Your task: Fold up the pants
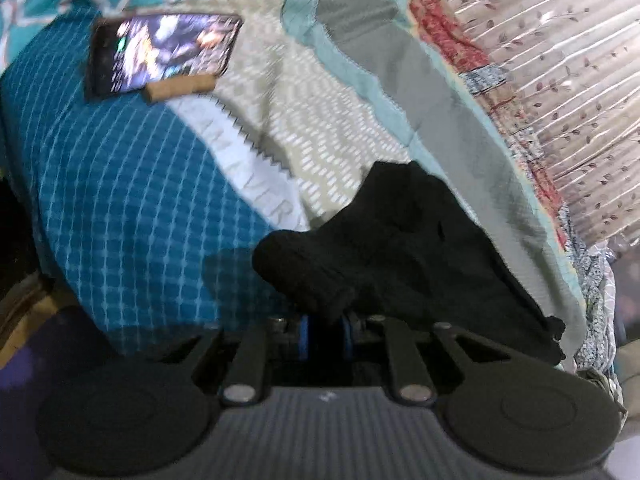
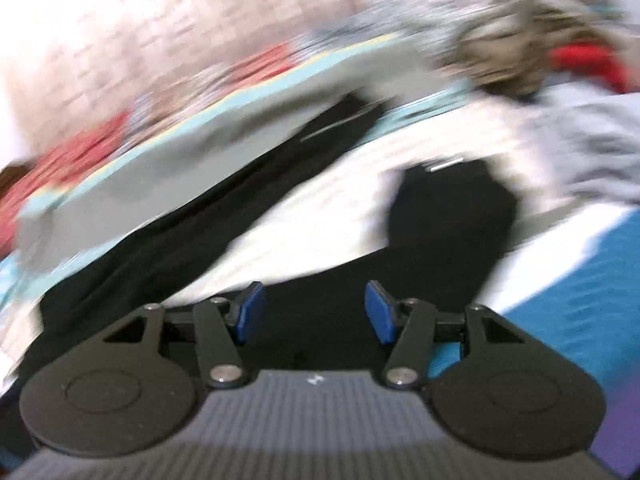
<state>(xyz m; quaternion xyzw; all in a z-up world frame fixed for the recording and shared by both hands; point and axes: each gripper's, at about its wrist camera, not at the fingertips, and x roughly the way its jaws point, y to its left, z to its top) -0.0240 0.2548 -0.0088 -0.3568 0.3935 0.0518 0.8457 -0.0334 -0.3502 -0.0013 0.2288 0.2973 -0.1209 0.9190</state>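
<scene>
Pants (image 1: pixel 420 240) lay spread on the bed (image 1: pixel 140 200), barely folded; left gripper (image 1: pixel 326 340) clamped one black leg end, right gripper (image 2: pixel 314 312) hovered over them, jaws apart, empty.

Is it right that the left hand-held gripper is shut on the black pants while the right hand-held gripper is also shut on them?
Only the right half is wrong. The right hand-held gripper is open: the right wrist view shows its blue pads spread apart above the black pants, gripping nothing. The left hand-held gripper is indeed shut on the cloth.
</scene>
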